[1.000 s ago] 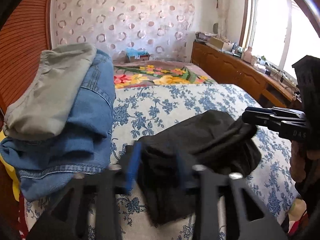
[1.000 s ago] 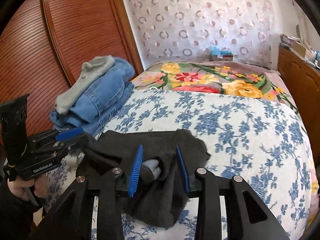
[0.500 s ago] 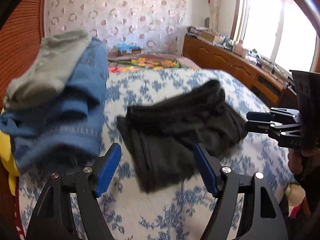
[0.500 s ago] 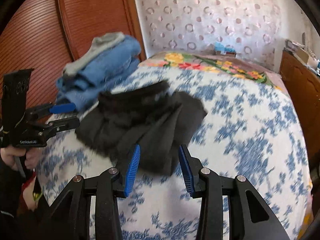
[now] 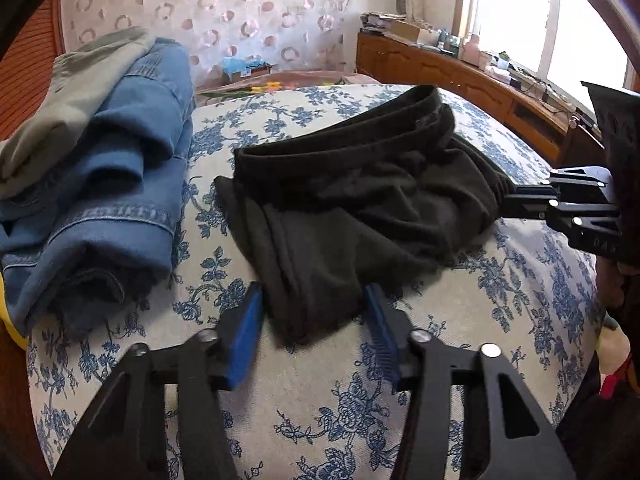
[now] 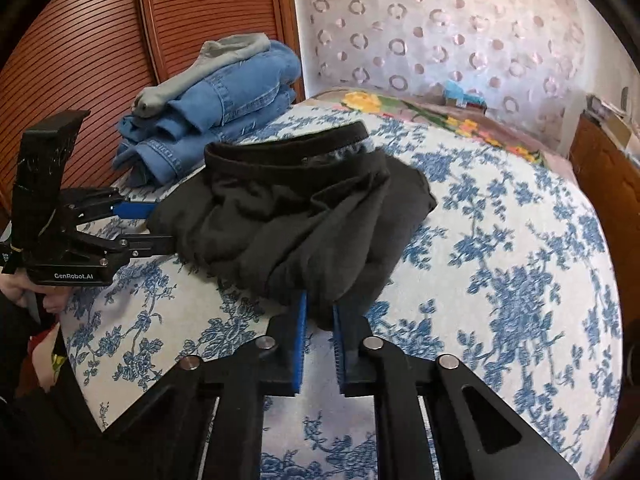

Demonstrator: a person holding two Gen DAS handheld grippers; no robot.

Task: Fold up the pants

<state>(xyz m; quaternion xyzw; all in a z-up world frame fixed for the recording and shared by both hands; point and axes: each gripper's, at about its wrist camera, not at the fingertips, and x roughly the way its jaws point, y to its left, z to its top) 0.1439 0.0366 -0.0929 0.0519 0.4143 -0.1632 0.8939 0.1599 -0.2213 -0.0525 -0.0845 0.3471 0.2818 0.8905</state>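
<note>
- Black pants [image 5: 360, 200], folded into a loose rumpled bundle, lie on a bed [image 5: 320, 400] with a blue-flowered white cover; waistband at the far side.
- Left hand-held gripper [image 5: 314, 320]: jaws closing, blue pads either side of the near hem of the pants. The cloth sits between the pads; gaps show on both sides, so no pinch yet.
- Seen from the right wrist, the left hand-held gripper [image 6: 160, 226] reaches in at the bundle's left edge, one finger above the cloth edge and one below.
- Right hand-held gripper [image 6: 319, 312]: jaws closing, nearly together, a fold of the black cloth caught between the pad tips at the bundle's near edge.
- From the left wrist, the right hand-held gripper [image 5: 516, 200] meets the bundle's right edge; its tips are hidden in the cloth.
- A stack of folded blue jeans [image 6: 216, 120] with a grey-green garment [image 6: 224, 60] on top sits on the bed, left of the pants, apart from them, by a wooden slatted door [image 6: 100, 40].
</note>
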